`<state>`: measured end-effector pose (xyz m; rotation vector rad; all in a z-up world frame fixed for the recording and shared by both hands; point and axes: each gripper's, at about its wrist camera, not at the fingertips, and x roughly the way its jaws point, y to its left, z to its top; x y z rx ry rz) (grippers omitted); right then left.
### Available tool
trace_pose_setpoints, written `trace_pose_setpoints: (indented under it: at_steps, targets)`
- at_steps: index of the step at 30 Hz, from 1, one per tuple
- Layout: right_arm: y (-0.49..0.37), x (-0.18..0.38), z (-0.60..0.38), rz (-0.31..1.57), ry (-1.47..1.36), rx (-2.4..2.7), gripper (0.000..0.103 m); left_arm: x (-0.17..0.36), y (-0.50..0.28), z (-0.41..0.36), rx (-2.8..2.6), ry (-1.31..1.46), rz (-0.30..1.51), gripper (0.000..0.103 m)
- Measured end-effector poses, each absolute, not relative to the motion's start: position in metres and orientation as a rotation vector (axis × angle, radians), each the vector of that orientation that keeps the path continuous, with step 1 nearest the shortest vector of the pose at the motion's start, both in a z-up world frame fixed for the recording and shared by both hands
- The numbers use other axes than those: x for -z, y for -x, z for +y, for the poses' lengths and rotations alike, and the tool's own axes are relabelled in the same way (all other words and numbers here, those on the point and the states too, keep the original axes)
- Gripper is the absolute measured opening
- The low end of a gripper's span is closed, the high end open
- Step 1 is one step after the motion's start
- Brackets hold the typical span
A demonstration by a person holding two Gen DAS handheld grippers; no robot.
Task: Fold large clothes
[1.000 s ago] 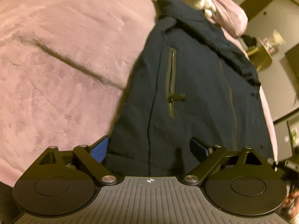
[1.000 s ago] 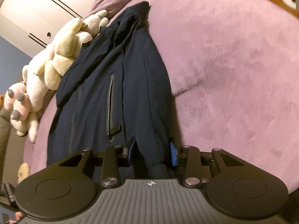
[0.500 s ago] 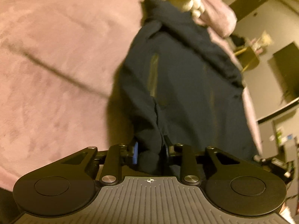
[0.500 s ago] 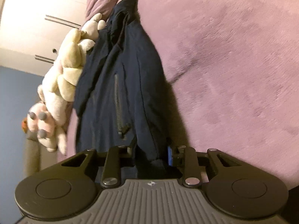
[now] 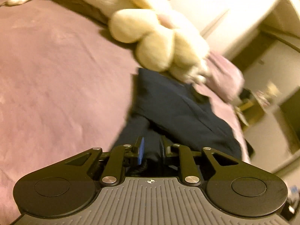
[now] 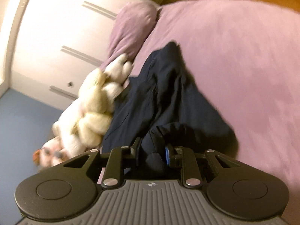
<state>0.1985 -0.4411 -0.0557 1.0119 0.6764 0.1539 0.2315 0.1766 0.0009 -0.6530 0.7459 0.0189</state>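
Navy jacket [image 5: 180,110] now bunches up beside the plush toy [image 5: 157,37]; the left gripper [image 5: 151,149] and right gripper [image 6: 151,151], pinching its hem, have carried it over, starting the fold.

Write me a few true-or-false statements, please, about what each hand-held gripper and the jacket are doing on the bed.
1. The left hand-held gripper is shut on the navy jacket. True.
2. The right hand-held gripper hangs open. False: it pinches jacket fabric too.
3. A cream plush toy lies beside the jacket. True.
4. The bed cover is green. False: it is pinkish purple.
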Motion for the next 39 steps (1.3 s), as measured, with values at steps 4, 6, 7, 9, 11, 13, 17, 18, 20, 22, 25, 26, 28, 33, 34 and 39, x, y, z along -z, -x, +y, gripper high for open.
trace_pose_setpoints:
  at_steps: [4, 6, 7, 9, 11, 13, 17, 18, 20, 22, 25, 26, 28, 33, 34, 39]
  targets:
    - [-0.253, 0.069, -0.43, 0.715, -1.002, -0.032, 0.025, 0.023, -0.267, 0.178, -0.126, 0.628, 0.761, 0.021]
    - [-0.274, 0.08, -0.426, 0.757, -0.98, 0.009, 0.025, 0.032, -0.278, 0.178, -0.166, 0.589, 0.786, 0.021]
    - [-0.284, 0.087, -0.422, 0.778, -0.965, 0.03, 0.025, 0.034, -0.28, 0.18, -0.177, 0.587, 0.781, 0.024]
    - [-0.297, 0.099, -0.417, 0.816, -0.945, 0.047, 0.029, 0.034, -0.275, 0.19, -0.19, 0.619, 0.745, 0.034]
    - [-0.298, 0.103, -0.422, 0.805, -0.946, 0.028, 0.035, 0.031, -0.264, 0.203, -0.185, 0.656, 0.692, 0.041]
    - [-0.29, 0.096, -0.432, 0.738, -0.955, -0.009, 0.043, 0.029, -0.254, 0.213, -0.183, 0.651, 0.668, 0.052]
    - [-0.265, 0.062, -0.442, 0.547, -0.781, 0.041, 0.086, 0.036, -0.224, 0.22, -0.084, 0.649, 0.659, 0.076]
    - [-0.26, 0.055, -0.441, 0.521, -0.709, 0.032, 0.092, 0.038, -0.218, 0.219, -0.064, 0.651, 0.657, 0.083]
    - [-0.256, 0.048, -0.433, 0.538, -0.566, -0.015, 0.096, 0.044, -0.209, 0.217, -0.036, 0.654, 0.669, 0.084]
    - [-0.26, 0.05, -0.42, 0.592, -0.433, -0.05, 0.097, 0.045, -0.199, 0.217, -0.009, 0.697, 0.661, 0.084]
    - [-0.268, 0.058, -0.408, 0.669, -0.364, -0.102, 0.097, 0.037, -0.179, 0.223, -0.011, 0.727, 0.568, 0.086]
    - [-0.27, 0.058, -0.403, 0.677, -0.347, -0.107, 0.097, 0.035, -0.175, 0.224, -0.024, 0.72, 0.556, 0.086]
    - [-0.271, 0.058, -0.395, 0.668, -0.315, -0.131, 0.097, 0.034, -0.171, 0.225, -0.023, 0.71, 0.557, 0.086]
    - [-0.278, 0.068, -0.381, 0.704, -0.216, -0.16, 0.081, 0.027, -0.146, 0.234, -0.079, 0.743, 0.463, 0.086]
    - [-0.278, 0.07, -0.378, 0.717, -0.201, -0.166, 0.073, 0.025, -0.141, 0.236, -0.074, 0.762, 0.431, 0.086]
    - [-0.278, 0.074, -0.369, 0.72, -0.165, -0.182, 0.044, 0.034, -0.15, 0.227, 0.032, 0.72, 0.513, 0.086]
